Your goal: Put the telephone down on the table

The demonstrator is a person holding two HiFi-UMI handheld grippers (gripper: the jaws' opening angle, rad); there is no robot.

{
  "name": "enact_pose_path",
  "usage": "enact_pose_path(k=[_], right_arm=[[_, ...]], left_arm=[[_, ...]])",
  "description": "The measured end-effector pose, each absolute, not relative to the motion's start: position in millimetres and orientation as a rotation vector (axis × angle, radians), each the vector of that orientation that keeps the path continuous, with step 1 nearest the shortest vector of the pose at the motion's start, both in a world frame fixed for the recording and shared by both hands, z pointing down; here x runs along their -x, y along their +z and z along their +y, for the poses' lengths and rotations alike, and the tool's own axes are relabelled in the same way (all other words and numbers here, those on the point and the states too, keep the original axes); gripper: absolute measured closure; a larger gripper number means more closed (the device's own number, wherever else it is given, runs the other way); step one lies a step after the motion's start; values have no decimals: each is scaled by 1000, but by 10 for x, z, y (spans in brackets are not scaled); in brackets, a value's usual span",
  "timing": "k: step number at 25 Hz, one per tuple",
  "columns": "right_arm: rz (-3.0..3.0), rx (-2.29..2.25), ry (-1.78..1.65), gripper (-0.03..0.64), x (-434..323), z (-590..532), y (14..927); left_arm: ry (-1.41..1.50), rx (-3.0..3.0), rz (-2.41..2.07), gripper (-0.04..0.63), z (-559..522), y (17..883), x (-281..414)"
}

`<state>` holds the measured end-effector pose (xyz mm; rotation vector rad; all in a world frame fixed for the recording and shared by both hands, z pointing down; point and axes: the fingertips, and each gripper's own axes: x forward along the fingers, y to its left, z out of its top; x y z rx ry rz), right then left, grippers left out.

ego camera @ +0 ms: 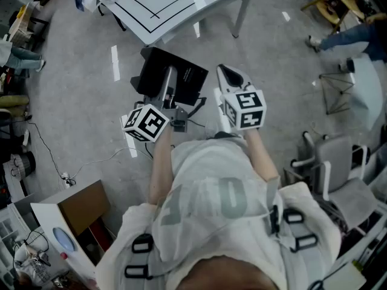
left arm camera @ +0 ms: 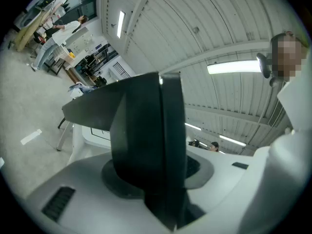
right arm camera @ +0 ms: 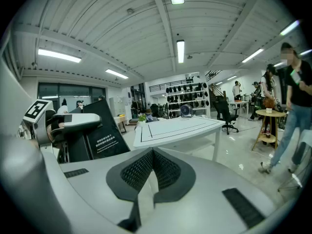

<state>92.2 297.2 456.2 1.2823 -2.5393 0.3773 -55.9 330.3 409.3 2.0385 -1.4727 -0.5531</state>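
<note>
Telephone (ego camera: pixel 188 74) pinched in my left tool (ego camera: pixel 170 95), not yet on the tabletop (ego camera: pixel 175 2); right tool (ego camera: pixel 228 77) pressed together, empty.

The left forearm (ego camera: pixel 158 169) and right forearm (ego camera: pixel 262 154) reach forward from the torso, side by side. The left tongs (ego camera: pixel 170 94) are clamped on a black slab (ego camera: pixel 191 76), gripped edge-on between the jaws. Just right of them, level and apart, the right tongs (ego camera: pixel 232 78) point ahead — jaws pressed together, nothing between.
</note>
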Motion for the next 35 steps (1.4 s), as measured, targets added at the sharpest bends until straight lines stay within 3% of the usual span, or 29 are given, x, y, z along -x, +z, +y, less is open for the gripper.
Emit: enact_pose_path(k=[35], right_arm=[[-2592, -1298, 492, 609, -1009, 2196, 4689]], left_arm=[[-718, -2015, -1497, 430, 2619, 3981, 783]])
